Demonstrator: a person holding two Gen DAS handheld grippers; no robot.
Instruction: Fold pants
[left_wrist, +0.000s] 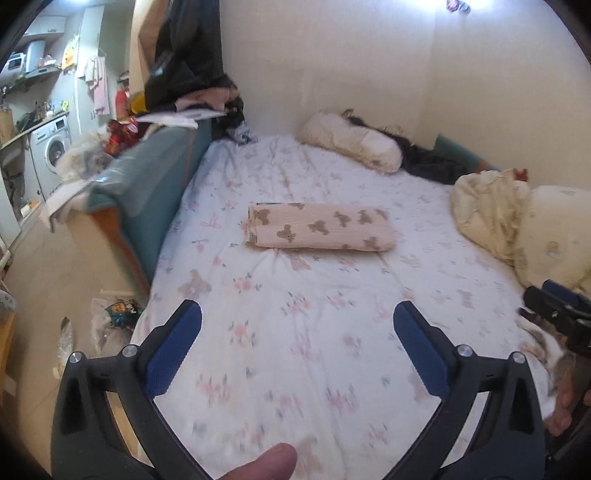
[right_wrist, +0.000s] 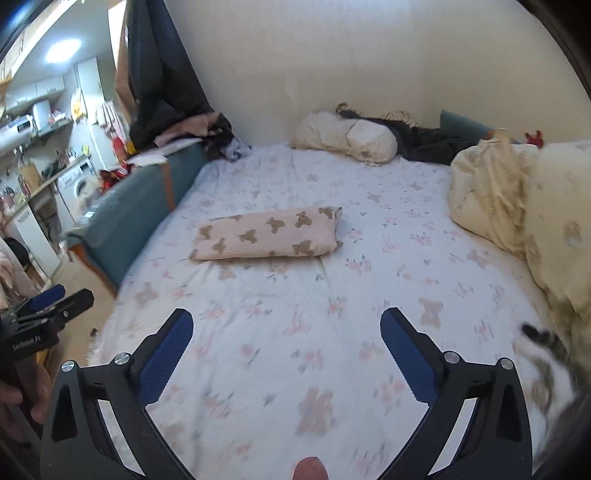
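The pink pants with brown bear print (left_wrist: 319, 230) lie folded into a flat rectangle in the middle of the bed (left_wrist: 295, 369). The right wrist view shows the same folded pants (right_wrist: 264, 236) from the other side. My left gripper (left_wrist: 297, 317) is open, well back from the pants, above the near part of the sheet, nothing between its blue pads (left_wrist: 173, 354). My right gripper (right_wrist: 286, 325) is open too, equally far back and holding nothing. Each gripper appears at the edge of the other's view: the right gripper (left_wrist: 554, 310), the left gripper (right_wrist: 48, 301).
A cream pillow (left_wrist: 351, 144) and dark clothes (left_wrist: 432, 162) lie at the far wall. A crumpled cream duvet (left_wrist: 498, 218) fills the right side. A teal sofa arm (left_wrist: 155, 192) piled with clutter borders the bed's left. Bags lie on the floor (left_wrist: 110, 317).
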